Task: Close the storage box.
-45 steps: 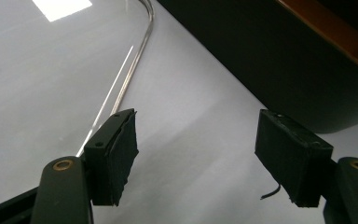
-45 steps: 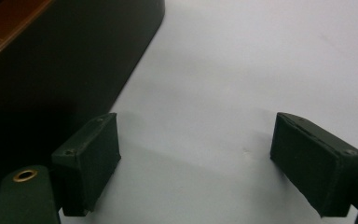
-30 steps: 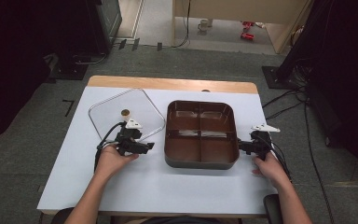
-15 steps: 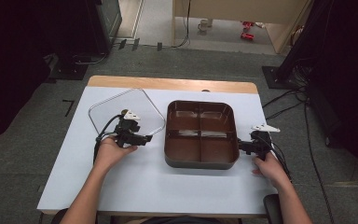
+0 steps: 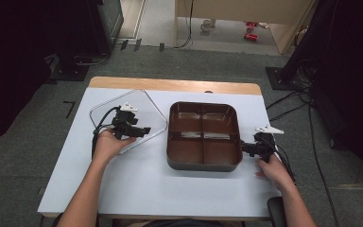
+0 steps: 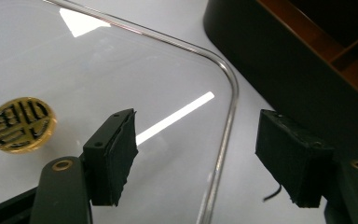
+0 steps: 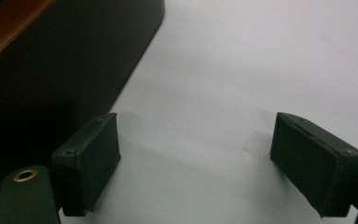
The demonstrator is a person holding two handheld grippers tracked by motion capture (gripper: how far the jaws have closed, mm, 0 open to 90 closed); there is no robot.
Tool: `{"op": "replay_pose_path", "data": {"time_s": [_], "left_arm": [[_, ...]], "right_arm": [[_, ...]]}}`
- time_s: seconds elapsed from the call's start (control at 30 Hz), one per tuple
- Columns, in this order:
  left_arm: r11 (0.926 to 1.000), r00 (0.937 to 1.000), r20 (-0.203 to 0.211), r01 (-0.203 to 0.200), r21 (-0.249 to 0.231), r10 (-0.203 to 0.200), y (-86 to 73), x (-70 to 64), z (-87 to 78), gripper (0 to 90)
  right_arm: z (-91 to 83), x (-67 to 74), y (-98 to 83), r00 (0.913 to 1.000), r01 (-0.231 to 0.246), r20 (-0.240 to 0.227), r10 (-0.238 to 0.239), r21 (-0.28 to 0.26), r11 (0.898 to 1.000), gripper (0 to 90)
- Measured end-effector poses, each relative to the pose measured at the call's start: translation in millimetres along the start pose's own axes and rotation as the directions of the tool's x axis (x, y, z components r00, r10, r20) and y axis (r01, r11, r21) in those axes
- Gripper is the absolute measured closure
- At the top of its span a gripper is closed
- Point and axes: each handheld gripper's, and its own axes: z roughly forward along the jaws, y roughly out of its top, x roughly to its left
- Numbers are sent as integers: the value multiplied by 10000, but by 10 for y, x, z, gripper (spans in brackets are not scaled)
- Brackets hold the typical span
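Flat on the white table [image 5: 137, 189], the clear lid [image 5: 104, 113] lies turned cornerwise, one rounded corner pointing at the brown four-compartment tray [image 5: 203, 163] just beside it. Its gold sticker [image 6: 21, 123] faces up. The left gripper [image 5: 142, 131] hovers over the lid's edge, spread, nothing between. The right gripper [image 5: 244, 148], spread too, sits by the tray's right wall. Grey floor and cables surround the table.

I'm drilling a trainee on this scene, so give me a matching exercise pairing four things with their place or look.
Things:
1. clear lid
2. brown tray
3. gold sticker
4. right gripper

Descriptions:
A. four compartments
B. on the clear lid
C. flat on the table, left of the tray
D. open, at the tray's right edge

Pairs: 1-C, 2-A, 3-B, 4-D
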Motion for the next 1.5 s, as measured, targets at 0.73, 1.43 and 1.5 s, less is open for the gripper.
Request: {"op": "replay_pose_path", "data": {"time_s": [0.73, 1.43, 1.5], "left_arm": [[9961, 9892, -1265, 665, -576, -734, 14, 573, 74, 356], [9969, 9846, -1591, 672, -419, -731, -93, 728, 257, 588], [9950, 9848, -1448, 905, -423, -957, -89, 744, 242, 591]], "right_arm": [[1, 1, 0, 10000, -16, -7, 16, -7, 10000, 152], [1, 1, 0, 10000, -9, -3, 9, -14, 10000, 152], [1, 1, 0, 10000, -13, -4, 13, -14, 10000, 152]]}}
